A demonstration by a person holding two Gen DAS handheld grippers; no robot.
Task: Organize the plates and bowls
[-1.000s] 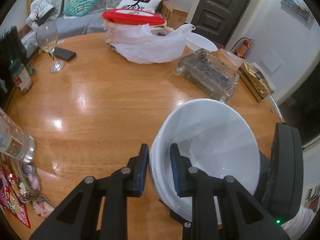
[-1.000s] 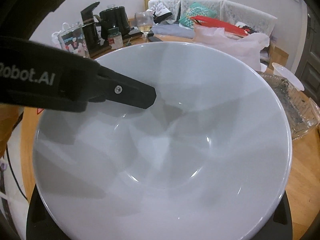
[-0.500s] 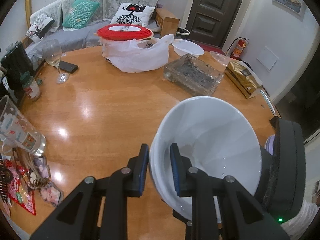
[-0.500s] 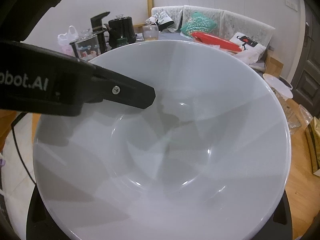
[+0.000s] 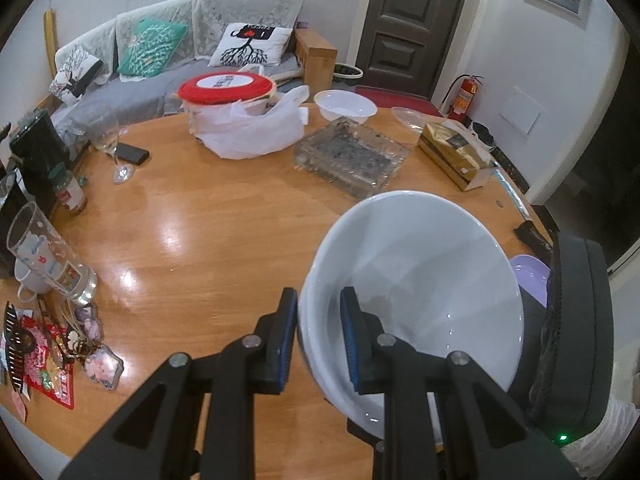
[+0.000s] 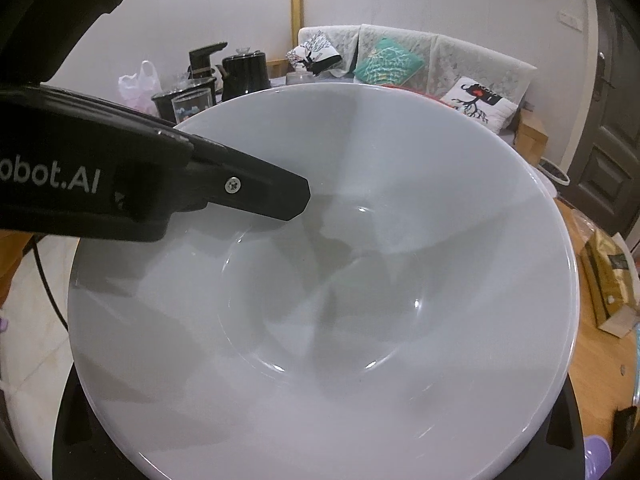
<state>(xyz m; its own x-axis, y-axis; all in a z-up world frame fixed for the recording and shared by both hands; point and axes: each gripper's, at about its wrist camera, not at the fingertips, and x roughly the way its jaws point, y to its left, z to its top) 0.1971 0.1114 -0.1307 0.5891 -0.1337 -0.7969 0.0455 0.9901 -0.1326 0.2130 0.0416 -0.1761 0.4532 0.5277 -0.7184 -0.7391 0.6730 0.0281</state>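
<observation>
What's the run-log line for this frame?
left hand-held gripper: shut on bowl rim | right hand-held gripper: under bowl, state unclear | bowl: tilted, above table | stage: carrying

Wine glass (image 5: pixel 107 139), phone (image 5: pixel 131 153), tissue box (image 5: pixel 455 155).

The round glossy wooden worktop (image 5: pixel 208 240) carries a stemmed wine glass (image 5: pixel 107 136), a black phone (image 5: pixel 132 153), a clear rectangular glass dish (image 5: pixel 350 158) and a gold carton (image 5: pixel 454 156).
</observation>
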